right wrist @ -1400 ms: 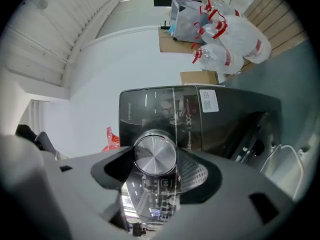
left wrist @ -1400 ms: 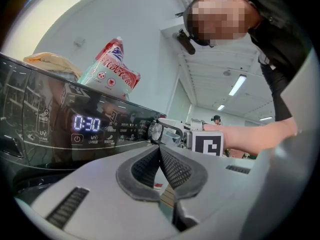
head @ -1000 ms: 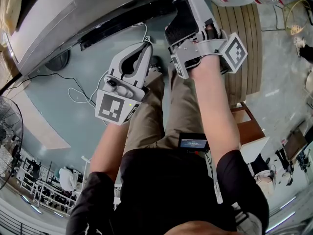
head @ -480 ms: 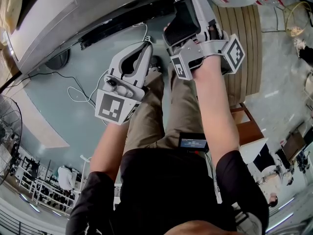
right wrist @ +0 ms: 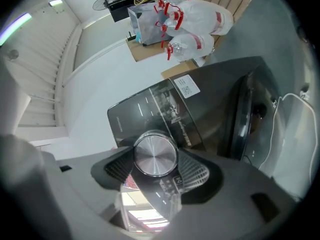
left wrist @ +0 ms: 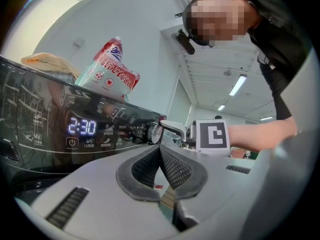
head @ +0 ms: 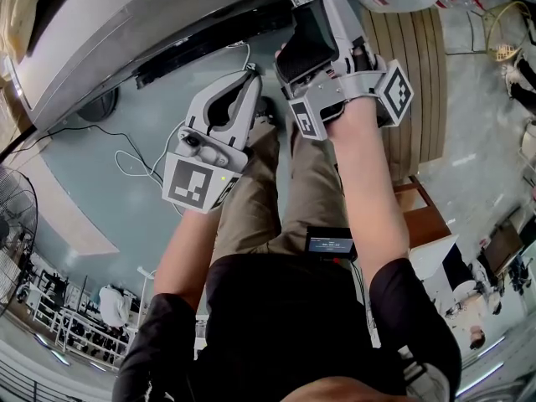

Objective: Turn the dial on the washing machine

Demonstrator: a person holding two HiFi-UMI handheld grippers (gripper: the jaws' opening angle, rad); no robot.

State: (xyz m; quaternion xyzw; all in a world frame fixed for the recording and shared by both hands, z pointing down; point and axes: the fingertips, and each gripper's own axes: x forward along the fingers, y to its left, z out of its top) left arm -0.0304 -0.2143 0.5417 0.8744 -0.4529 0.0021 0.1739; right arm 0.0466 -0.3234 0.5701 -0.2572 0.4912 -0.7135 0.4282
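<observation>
Our right gripper's [right wrist: 155,160] two ribbed black jaws pinch the one round, brushed-metal dial [right wrist: 155,153] on the washing machine's [right wrist: 235,84] glossy dark panel [right wrist: 145,109]. Our left gripper's [left wrist: 160,153] jaws are pressed together.

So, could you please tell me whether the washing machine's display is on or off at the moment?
On: the display glows with lit digits in the left gripper view.
</observation>
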